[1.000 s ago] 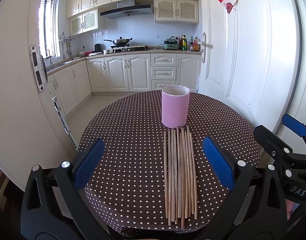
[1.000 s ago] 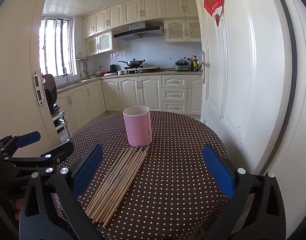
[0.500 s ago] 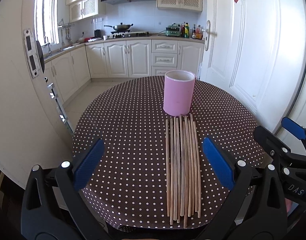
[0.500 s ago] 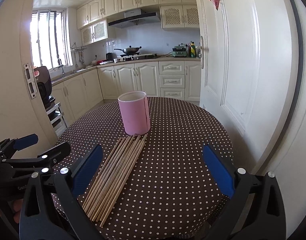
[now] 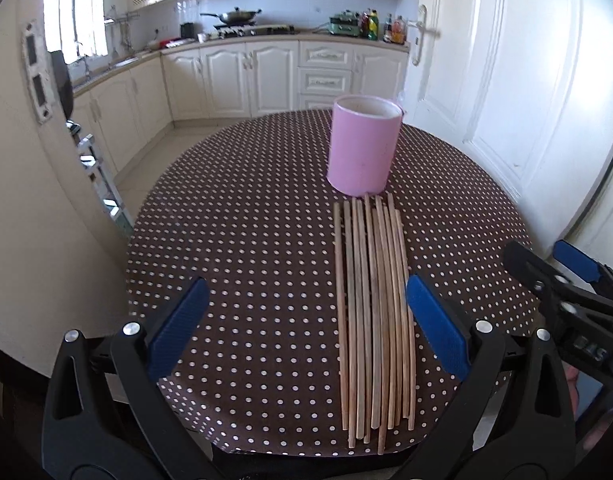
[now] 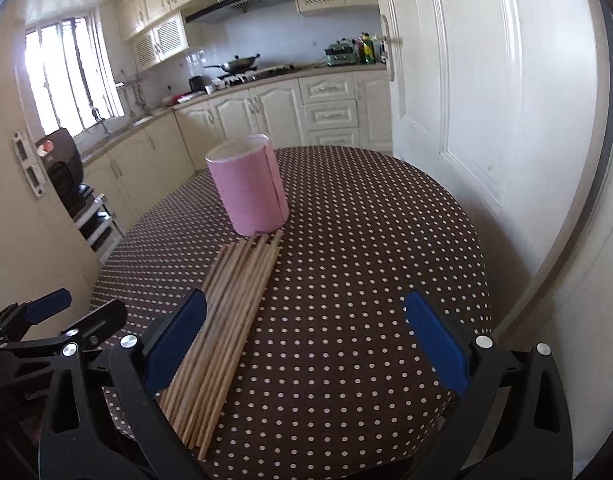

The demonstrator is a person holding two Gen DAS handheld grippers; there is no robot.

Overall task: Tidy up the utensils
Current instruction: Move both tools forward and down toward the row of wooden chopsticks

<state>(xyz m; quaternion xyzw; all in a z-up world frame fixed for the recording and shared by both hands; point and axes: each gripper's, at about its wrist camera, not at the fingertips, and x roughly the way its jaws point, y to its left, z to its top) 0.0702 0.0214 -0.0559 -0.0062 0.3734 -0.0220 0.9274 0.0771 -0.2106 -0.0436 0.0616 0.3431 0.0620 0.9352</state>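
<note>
Several wooden chopsticks [image 5: 372, 312] lie side by side on the round table, pointing at a pink cylindrical holder [image 5: 363, 149] that stands upright just beyond their far tips. My left gripper [image 5: 306, 328] is open above the table's near edge, with the chopsticks just inside its right finger. In the right wrist view the chopsticks [image 6: 226, 320] run diagonally toward the pink holder [image 6: 250, 188]. My right gripper [image 6: 306, 344] is open, its left finger over the chopsticks' near ends. Nothing is held.
The table [image 5: 234, 248] carries a brown cloth with white dots. A white door [image 5: 506, 100] stands close on the right, a door edge on the left. Kitchen cabinets [image 5: 266, 76] and a counter fill the background. The other gripper [image 6: 46, 328] shows at the lower left of the right wrist view.
Both grippers have moved forward and tilted down toward the table; the holder and chopsticks look larger and nearer. Nothing on the table has shifted.
</note>
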